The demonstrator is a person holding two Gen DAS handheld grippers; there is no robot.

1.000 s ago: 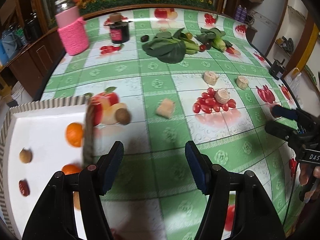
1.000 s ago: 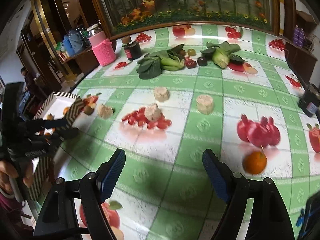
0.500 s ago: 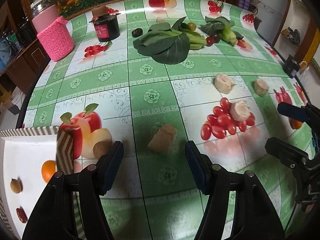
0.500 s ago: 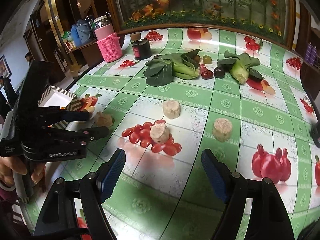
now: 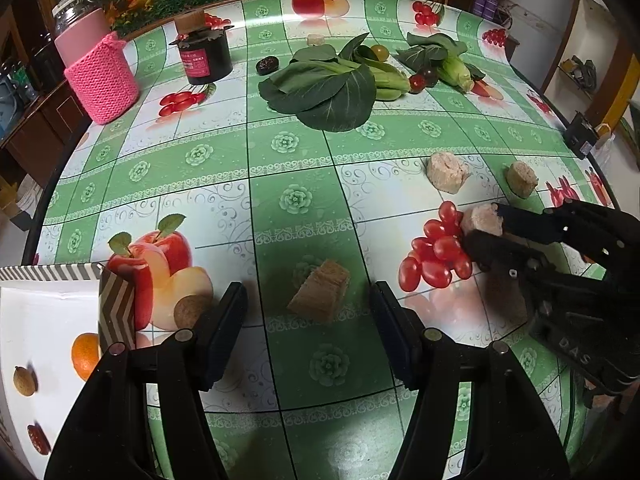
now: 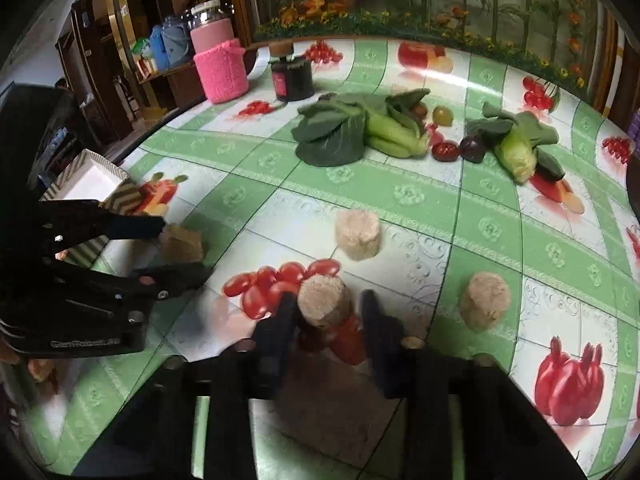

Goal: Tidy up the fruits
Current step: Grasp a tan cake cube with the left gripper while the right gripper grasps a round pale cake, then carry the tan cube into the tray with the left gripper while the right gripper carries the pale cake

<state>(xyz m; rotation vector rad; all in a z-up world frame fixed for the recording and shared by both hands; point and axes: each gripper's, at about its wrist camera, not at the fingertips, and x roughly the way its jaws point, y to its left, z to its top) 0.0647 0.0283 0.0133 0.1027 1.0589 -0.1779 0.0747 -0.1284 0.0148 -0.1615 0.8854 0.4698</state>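
Observation:
My right gripper (image 6: 326, 322) has its jaws closing on a beige cylinder chunk (image 6: 322, 300) that stands on the printed tomatoes, and the pads sit against its sides. The left wrist view shows the same grip on that chunk (image 5: 482, 218). My left gripper (image 5: 308, 332) is open, and a tan wedge chunk (image 5: 320, 290) lies untouched on the cloth between its fingertips. At the left stands a white box with a striped rim (image 5: 48, 272). It holds an orange (image 5: 85, 356), a small brown fruit (image 5: 24, 380) and a red date (image 5: 38, 438).
A brown round fruit (image 5: 190, 312) lies beside the box. Two more beige chunks (image 5: 446, 172) (image 5: 520, 178) sit further back. Leafy greens (image 5: 328, 88), corn (image 6: 516, 156), dark fruits (image 6: 472, 148), a black jar (image 5: 206, 58) and a pink-sleeved jar (image 5: 100, 76) stand at the far side.
The right gripper moved in over the printed tomatoes and closed from wide open onto the cylinder chunk. The left gripper came forward until the wedge chunk lay between its fingers.

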